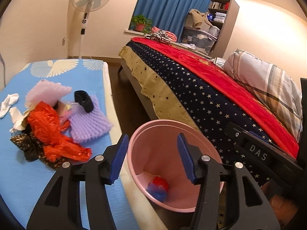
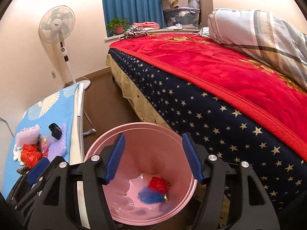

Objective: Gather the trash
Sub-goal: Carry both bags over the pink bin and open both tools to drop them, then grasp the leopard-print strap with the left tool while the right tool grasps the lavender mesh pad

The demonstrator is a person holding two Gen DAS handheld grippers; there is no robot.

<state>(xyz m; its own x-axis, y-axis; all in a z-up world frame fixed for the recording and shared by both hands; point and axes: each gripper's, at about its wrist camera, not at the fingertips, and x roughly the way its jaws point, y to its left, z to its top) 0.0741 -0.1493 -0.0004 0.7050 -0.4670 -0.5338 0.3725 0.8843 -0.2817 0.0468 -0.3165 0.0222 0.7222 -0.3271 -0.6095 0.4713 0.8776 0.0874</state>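
Note:
A pink bin point(image 1: 145, 130) stands on the floor between the ironing board and the bed; it also shows in the right wrist view point(image 2: 134, 126). Red and blue crumpled scraps point(image 2: 155, 190) lie at its bottom. My left gripper point(image 1: 152, 157) is open and empty above the bin's near rim. My right gripper point(image 2: 153, 157) is open and empty over the bin's mouth. A trash pile lies on the blue board: a red plastic bag point(image 1: 51, 132), purple foam sheets point(image 1: 88, 124), white tissue point(image 1: 11, 103), a dark patterned wrapper point(image 1: 25, 143), and a black object point(image 1: 83, 100).
The blue-covered ironing board point(image 1: 23, 172) is on the left. The bed point(image 1: 211, 99) with a red blanket and a plaid pillow point(image 1: 268, 88) is on the right. A standing fan point(image 1: 90, 2) is by the far wall. The left gripper's body shows at the right wrist view's lower left point(image 2: 36, 174).

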